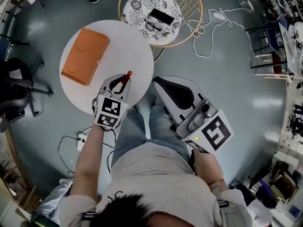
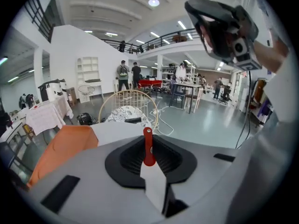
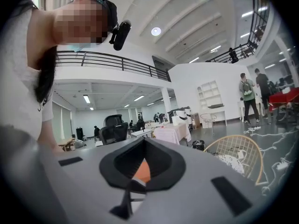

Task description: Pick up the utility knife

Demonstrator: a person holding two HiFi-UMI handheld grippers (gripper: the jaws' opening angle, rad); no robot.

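Note:
The utility knife (image 1: pixel 126 77) is slim and red. It is clamped between the jaws of my left gripper (image 1: pixel 124 82), and its red end sticks out past the fingertips over the near edge of the round white table (image 1: pixel 137 46). In the left gripper view the utility knife (image 2: pixel 148 146) stands upright in the middle of the left gripper (image 2: pixel 148 158), above the table (image 2: pixel 119 132). My right gripper (image 1: pixel 163 86) hangs shut over the person's lap, off the table's right side, with nothing in it. In its own view the right gripper (image 3: pixel 138 172) has its jaws together.
An orange flat case (image 1: pixel 85 56) lies on the left part of the table. Behind the table stands a patterned round stool (image 1: pixel 142 8) with a black object (image 1: pixel 161 16) on it, inside a wire ring (image 1: pixel 196 13). White cables (image 1: pixel 213 27) trail on the floor; a dark chair (image 1: pixel 14 86) stands left.

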